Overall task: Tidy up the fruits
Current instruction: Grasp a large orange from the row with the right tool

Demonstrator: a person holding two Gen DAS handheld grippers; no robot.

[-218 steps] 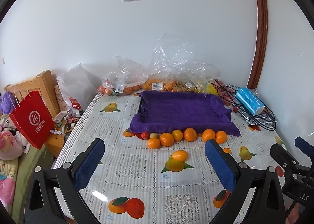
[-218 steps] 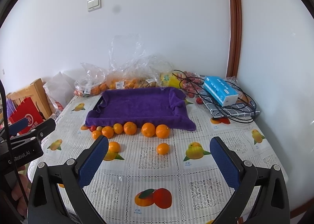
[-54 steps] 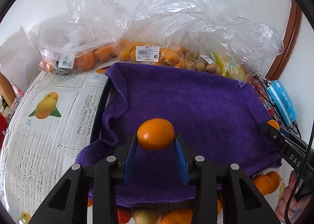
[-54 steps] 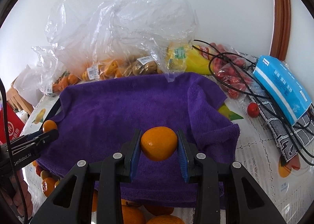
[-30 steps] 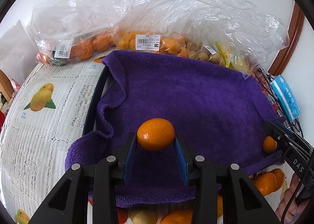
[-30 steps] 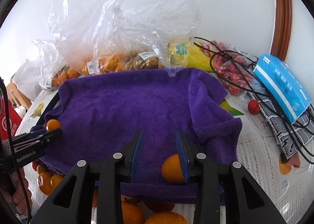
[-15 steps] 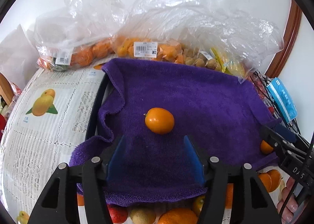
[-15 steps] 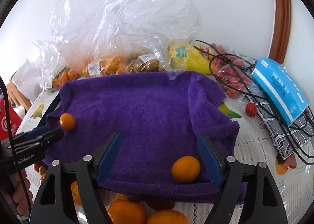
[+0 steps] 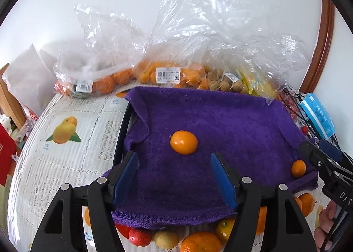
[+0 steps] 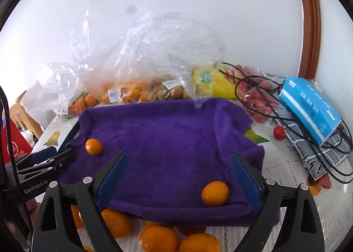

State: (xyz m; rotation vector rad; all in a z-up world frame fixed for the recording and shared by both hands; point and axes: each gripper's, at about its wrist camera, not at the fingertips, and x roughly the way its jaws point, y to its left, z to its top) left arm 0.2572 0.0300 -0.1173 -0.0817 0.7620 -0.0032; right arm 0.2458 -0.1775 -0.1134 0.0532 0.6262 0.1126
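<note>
Two small round oranges now lie on the purple towel, one ahead of our left gripper, one between our right gripper fingers. Both grippers' jaws have just been opening, empty. More loose fruit waits below.

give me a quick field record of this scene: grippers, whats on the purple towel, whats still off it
left gripper: open, empty, jaws just opened
right gripper: open, empty, jaws just opened
purple towel: draped over a dark tray
on towel: two oranges, left orange and right orange
right orange position: near the towel's front right edge
off towel: loose oranges and a small red fruit on the tablecloth in front
behind towel: fruit in clear plastic bags
</note>
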